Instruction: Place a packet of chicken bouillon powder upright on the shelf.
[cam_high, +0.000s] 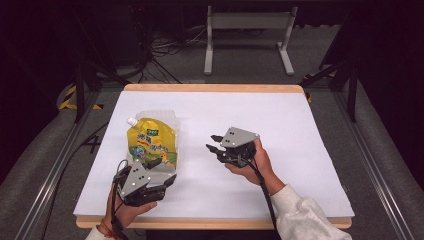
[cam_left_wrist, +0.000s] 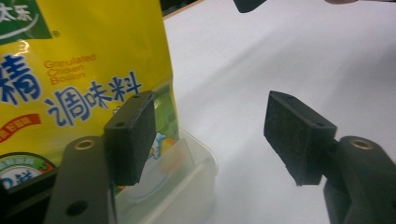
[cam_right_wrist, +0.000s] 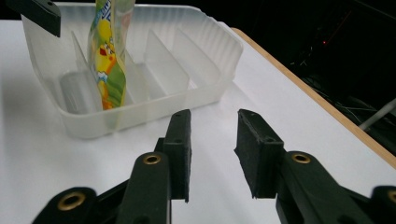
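Left tool agape beside yellow spouted pouch (upright in tray).

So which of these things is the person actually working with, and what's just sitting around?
Working with:
yellow seasoning pouch, standing in a slot
clear divided tray holding it
left tool, open beside the pouch
right tool, open, empty

Sitting around:
white table
metal frame on the floor behind
floor cables

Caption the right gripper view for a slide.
Open right gripper faces a clear divided tray holding an upright yellow pouch.
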